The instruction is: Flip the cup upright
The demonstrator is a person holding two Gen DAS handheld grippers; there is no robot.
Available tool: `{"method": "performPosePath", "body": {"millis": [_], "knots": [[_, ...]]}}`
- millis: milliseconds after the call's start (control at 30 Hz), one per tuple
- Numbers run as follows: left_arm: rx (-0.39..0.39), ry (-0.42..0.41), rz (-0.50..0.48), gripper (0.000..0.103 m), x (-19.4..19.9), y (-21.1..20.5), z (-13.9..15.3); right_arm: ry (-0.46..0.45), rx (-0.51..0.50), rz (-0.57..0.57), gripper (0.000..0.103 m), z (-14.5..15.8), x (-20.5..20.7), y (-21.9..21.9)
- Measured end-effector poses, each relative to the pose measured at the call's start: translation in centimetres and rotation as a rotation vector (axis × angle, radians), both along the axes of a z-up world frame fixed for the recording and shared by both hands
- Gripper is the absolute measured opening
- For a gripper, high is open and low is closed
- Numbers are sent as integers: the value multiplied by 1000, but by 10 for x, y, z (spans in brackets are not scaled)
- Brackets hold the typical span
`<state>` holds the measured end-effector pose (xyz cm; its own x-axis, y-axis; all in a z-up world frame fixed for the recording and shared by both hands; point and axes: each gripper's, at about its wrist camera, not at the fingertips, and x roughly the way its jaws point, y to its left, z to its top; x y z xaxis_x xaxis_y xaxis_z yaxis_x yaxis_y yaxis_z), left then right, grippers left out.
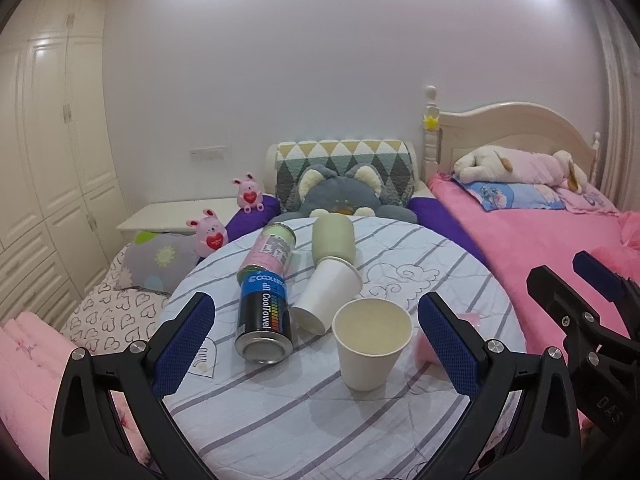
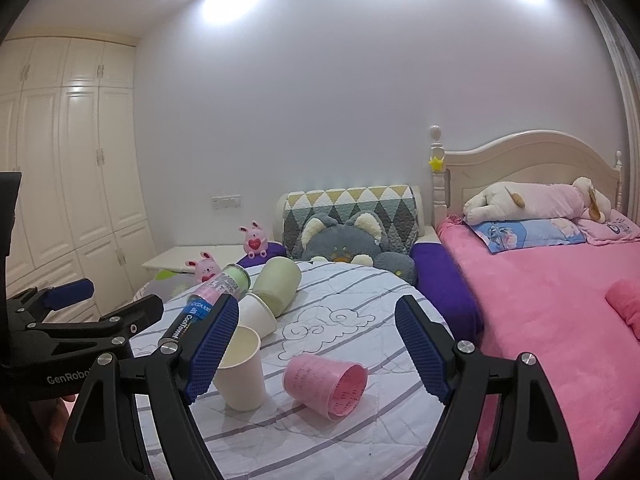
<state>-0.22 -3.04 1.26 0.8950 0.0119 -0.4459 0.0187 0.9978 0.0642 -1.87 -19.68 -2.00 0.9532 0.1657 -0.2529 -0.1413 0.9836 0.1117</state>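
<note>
A white paper cup (image 1: pixel 370 346) stands upright on the round striped table (image 1: pixel 304 412); it also shows in the right wrist view (image 2: pixel 241 368). A pink plastic cup (image 2: pixel 326 382) lies on its side, mouth toward the right, mostly hidden behind my left gripper's right finger in the left wrist view (image 1: pixel 427 347). A second white paper cup (image 1: pixel 327 294) lies on its side with a green cup (image 1: pixel 334 238) behind it. My left gripper (image 1: pixel 316 344) is open and empty, just before the upright cup. My right gripper (image 2: pixel 318 350) is open and empty, framing the pink cup.
A black and blue CoolTowel can (image 1: pixel 264 316) and a pink and green can (image 1: pixel 270 250) lie on the table's left part. A grey plush cushion (image 1: pixel 340 196) sits behind the table. A pink bed (image 2: pixel 560 320) lies to the right. White wardrobes (image 1: pixel 48 140) stand left.
</note>
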Motion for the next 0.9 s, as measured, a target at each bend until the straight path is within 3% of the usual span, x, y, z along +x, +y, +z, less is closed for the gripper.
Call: {"method": "performPosePath", "body": {"millis": [900], "knots": [[48,-6,17,103,0,-8,-4,17,4,-16,82,-4,-2,-11]]}}
